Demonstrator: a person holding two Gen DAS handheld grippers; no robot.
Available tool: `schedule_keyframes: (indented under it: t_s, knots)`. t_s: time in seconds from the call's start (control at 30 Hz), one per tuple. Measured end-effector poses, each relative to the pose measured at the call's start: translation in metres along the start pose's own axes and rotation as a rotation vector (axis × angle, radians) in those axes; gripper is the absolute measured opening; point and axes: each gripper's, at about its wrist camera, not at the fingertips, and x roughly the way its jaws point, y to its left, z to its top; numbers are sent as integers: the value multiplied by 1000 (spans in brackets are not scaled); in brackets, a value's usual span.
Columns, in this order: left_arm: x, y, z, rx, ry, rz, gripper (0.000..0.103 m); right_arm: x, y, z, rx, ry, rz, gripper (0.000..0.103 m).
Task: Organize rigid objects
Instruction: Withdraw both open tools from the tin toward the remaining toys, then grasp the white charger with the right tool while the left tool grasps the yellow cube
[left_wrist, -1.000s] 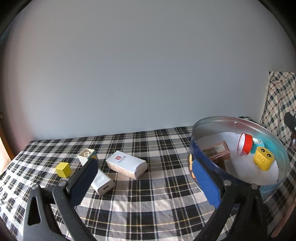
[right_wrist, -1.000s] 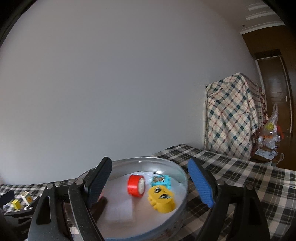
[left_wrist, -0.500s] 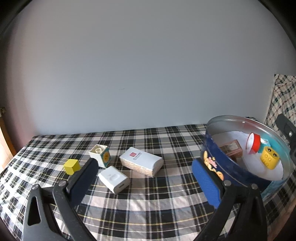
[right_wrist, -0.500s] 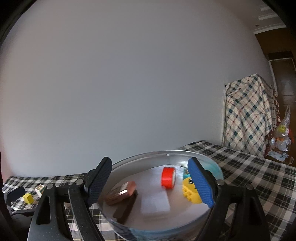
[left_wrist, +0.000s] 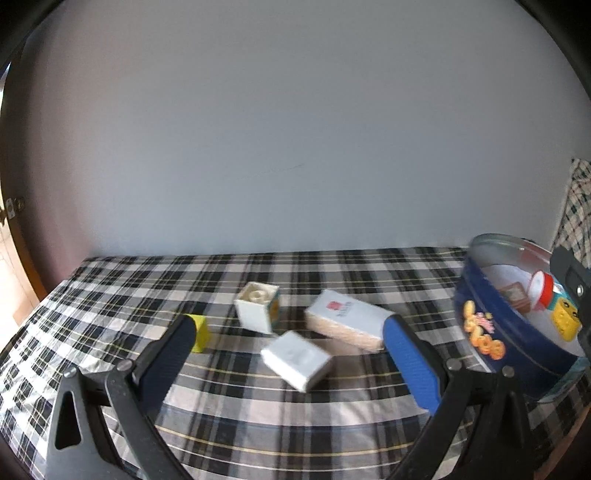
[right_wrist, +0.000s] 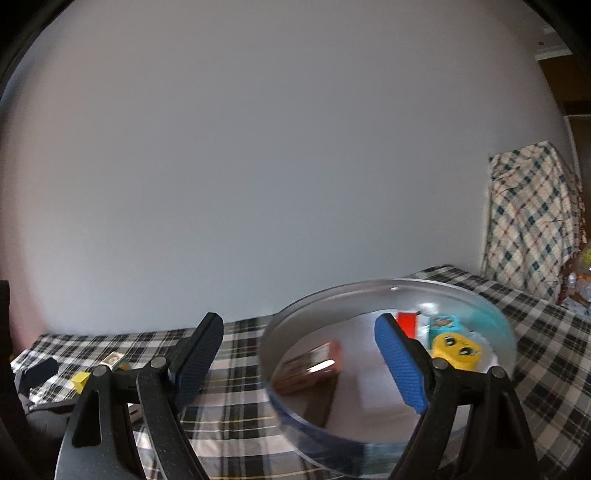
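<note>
Four loose items were left on the plaid tabletop (left_wrist: 258, 413): yellow cube (left_wrist: 199, 333), white block (left_wrist: 257, 307), white adapter (left_wrist: 295, 360), white box (left_wrist: 347, 323). Left tongs (left_wrist: 286, 363) and right tongs (right_wrist: 299, 363) were held wide, empty. Round tin (right_wrist: 369, 441) was beside them, part-filled.

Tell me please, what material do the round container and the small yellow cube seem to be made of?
Round container: likely tin-plated metal, with a shiny silver inner wall and a printed blue outside. Yellow cube: matte, opaque; painted wood or plastic, cannot tell which.
</note>
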Motion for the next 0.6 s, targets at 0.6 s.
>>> schedule_keyframes:
  t_s: [0.6]
  knots:
    - [49, 120, 7, -109, 127, 178, 102, 45, 80, -22, -73, 318, 269, 77]
